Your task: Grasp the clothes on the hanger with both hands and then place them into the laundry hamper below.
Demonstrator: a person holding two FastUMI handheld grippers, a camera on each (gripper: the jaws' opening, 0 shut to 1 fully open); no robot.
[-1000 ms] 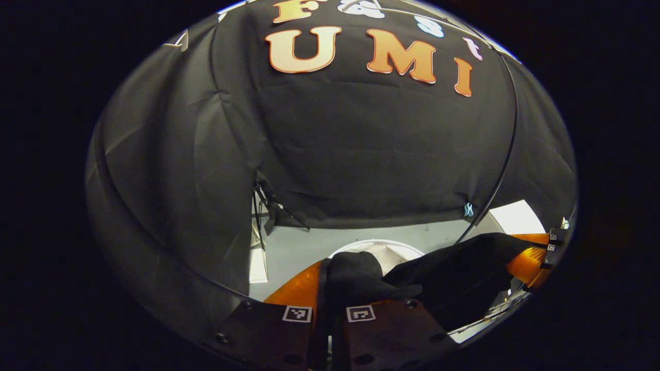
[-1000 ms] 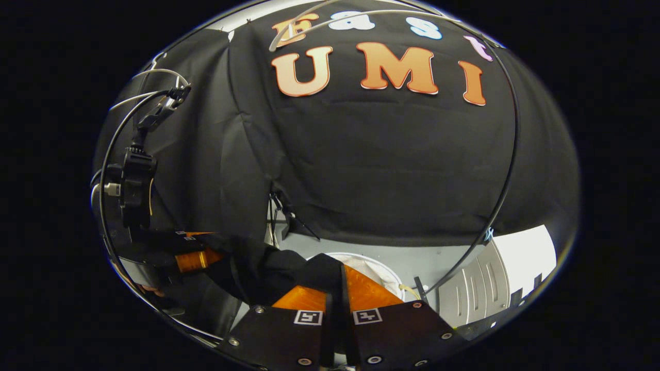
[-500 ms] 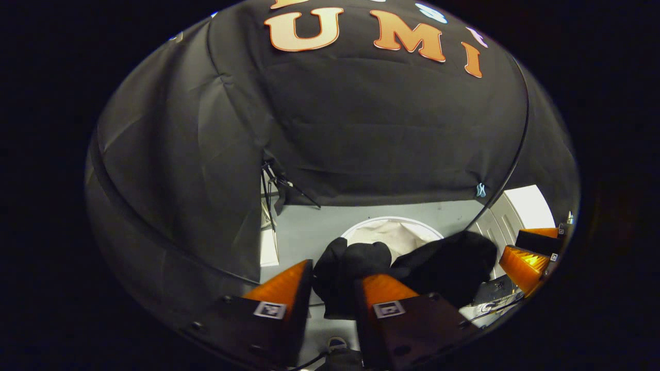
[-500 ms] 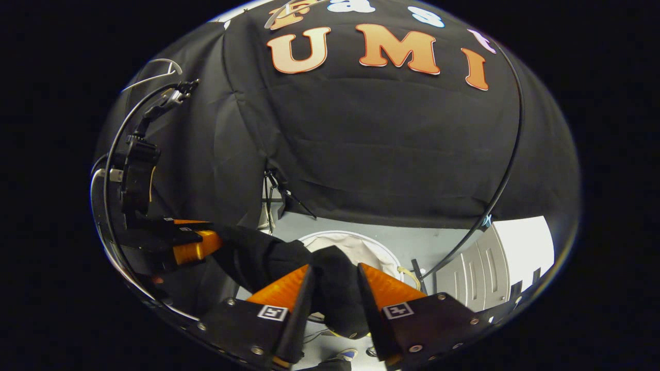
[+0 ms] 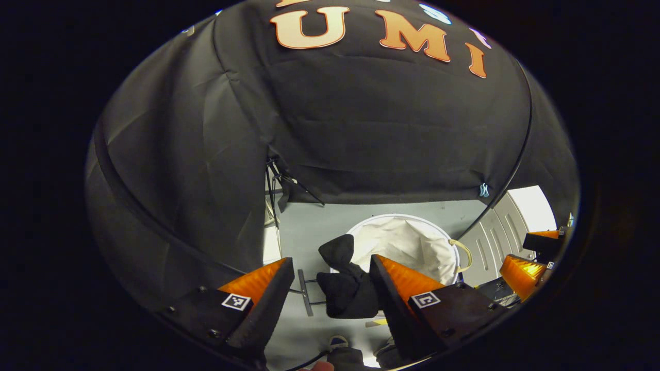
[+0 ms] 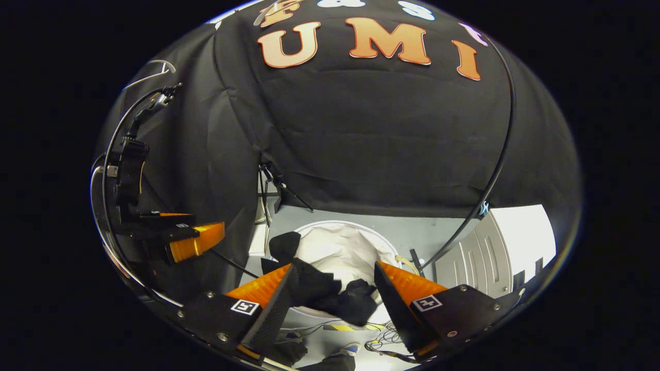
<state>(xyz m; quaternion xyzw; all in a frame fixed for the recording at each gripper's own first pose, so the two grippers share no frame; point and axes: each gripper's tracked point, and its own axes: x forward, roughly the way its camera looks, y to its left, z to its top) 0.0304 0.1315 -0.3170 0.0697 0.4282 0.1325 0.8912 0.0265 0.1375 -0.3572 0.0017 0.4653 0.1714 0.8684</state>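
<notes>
- Between my left claw [image 5: 330,278] fingers, which stand wide apart, I see the black clothes [image 5: 346,288] with nothing pinching them; the bundle sits at the near rim of the hamper [image 5: 407,242], partly over its edge as far as I can judge.
- My right claw [image 6: 335,288] is spread just as wide, and in the right gripper view the clothes [image 6: 330,293] lie across the near rim of the hamper [image 6: 345,247], one fold poking up at the rim's left side, the rest trailing toward me.
- Main risk, as I read it: with neither claw gripping, the part hanging outside could outweigh the part inside, and the whole piece could slide off the rim onto the floor [image 5: 309,232].
- I cannot tell whether the cloth touches my right claw's left finger or merely sits behind it; if it has caught there, pulling back could drag it out of the hamper.
- Pushing the cloth in with open fingers could tip the hamper, which looks light and soft-sided.
- Cables [image 6: 381,335] lie on the floor below the hamper in the right gripper view; a fallen garment could tangle with them.
- My left claw [image 6: 196,242] appears off to the side in the right gripper view, well apart from the hamper, so it is poorly placed for a quick catch.
</notes>
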